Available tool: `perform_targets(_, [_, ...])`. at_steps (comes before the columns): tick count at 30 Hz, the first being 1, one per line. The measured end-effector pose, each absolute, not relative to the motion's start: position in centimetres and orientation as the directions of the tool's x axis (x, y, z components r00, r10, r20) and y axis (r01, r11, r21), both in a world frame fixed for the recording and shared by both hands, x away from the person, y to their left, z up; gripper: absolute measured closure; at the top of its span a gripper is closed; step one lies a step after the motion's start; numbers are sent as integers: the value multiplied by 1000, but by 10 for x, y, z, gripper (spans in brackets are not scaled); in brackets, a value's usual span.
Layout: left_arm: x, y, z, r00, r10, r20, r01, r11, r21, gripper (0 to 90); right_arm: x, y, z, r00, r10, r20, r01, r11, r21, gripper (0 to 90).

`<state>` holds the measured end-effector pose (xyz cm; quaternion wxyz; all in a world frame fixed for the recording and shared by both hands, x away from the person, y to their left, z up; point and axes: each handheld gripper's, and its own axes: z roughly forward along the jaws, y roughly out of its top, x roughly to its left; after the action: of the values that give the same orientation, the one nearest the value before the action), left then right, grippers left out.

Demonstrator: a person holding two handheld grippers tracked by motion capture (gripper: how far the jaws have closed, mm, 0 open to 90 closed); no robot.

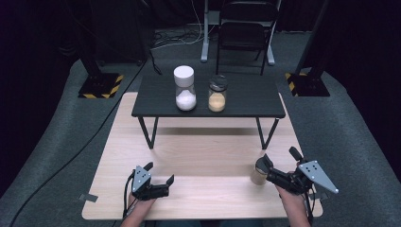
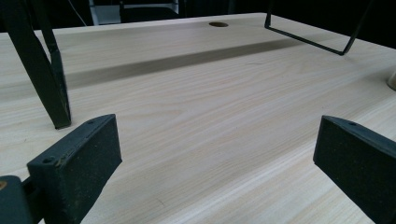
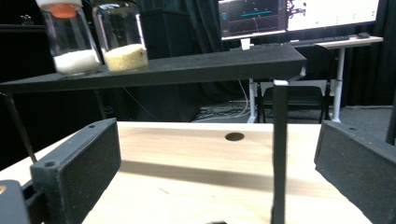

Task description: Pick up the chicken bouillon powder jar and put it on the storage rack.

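1. Left gripper (image 1: 160,181) sits near-left on the wooden table (image 1: 198,156), jaws wide apart, holding nothing.
2. Right gripper (image 1: 270,165) (near-right) spread wide, just beside tan jar (image 1: 258,171); contact unclear.

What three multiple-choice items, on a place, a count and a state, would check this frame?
1. Where does the white-lidded jar stand?
A. On the black shelf, left of the jar of tan grains
B. On the floor
C. On the chair seat

2. How many jars does the high view show?
A. One
B. Two
C. Three

3. How is the left tool?
A. Shut on a jar
B. Open, with nothing between its jaws
C. Shut on a lid

Answers:
1 A: both jars sit side by side on the raised shelf, the white-lidded one at the left.
2 C: there are two on the shelf, plus the jar on the wooden tabletop.
3 B: the left gripper view shows its jaws wide apart over bare wood.
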<state>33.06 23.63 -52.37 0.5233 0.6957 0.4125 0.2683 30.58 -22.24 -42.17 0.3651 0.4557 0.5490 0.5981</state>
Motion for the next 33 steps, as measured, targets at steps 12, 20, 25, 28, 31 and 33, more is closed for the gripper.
perform_targets(12, [331,236,-524,516,855,-59,293,-112,949,5,298,-241,-440,-275,949,151,78,-135,988,0])
perform_targets(20, [331,236,-524,515,855,-59,293,-111,950,5,295,-247,-456,-253,954,163,112,-139,984,0])
perform_targets(25, [331,237,-524,517,854,-63,297,-110,949,5,292,-248,-460,-254,955,157,112,-132,985,0])
perform_targets(28, [331,236,-524,516,855,-61,296,-111,949,5,291,-249,-464,-250,955,156,119,-130,984,0])
perform_targets(31, [331,236,-524,516,854,-61,296,-111,949,5,291,-250,-471,-245,955,167,133,-137,982,0])
perform_targets(33, [331,236,-524,516,854,-58,293,-113,949,5,290,-251,-475,-242,955,171,157,-135,978,2])
